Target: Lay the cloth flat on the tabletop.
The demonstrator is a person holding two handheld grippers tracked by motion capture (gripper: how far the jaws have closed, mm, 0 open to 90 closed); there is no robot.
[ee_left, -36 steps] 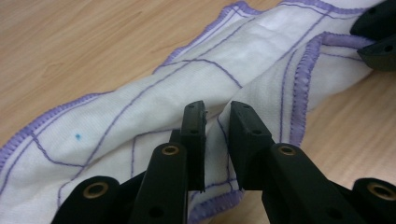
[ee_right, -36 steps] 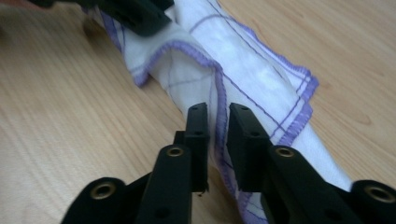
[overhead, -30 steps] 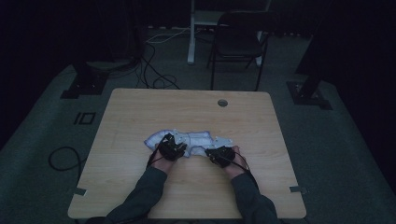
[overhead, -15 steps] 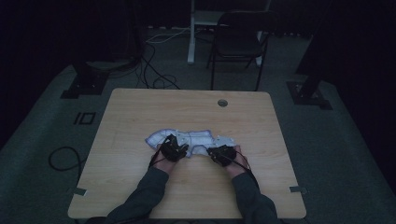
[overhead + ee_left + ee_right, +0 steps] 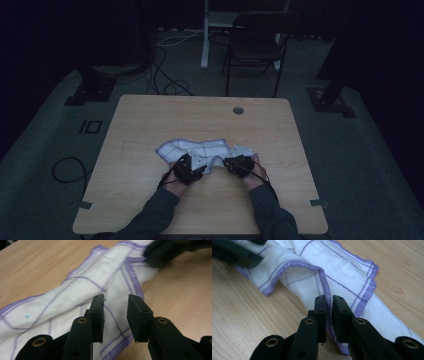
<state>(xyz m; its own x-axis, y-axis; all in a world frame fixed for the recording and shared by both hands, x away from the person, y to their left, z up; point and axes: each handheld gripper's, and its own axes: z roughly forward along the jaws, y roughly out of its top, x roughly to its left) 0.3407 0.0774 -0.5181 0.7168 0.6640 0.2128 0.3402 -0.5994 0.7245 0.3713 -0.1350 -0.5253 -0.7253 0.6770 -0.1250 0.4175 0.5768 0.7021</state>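
A pale wooden bench [image 5: 150,130] carries a white cloth with purple stitched edges [image 5: 192,150], lying crumpled near its front middle (just ahead of the person's hands). The left gripper [image 5: 115,312] has just been opening its jaws; they stand clearly apart above the cloth, gripping nothing. The right gripper [image 5: 329,315] has its jaws nearly together, pinching the cloth's purple hem, though they have just been easing open.

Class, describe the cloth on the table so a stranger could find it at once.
Start at the wooden table. Toward its near edge, just ahead of the person's two hands, lies the cloth, crumpled. It is white with thin purple grid lines and a purple stitched hem.
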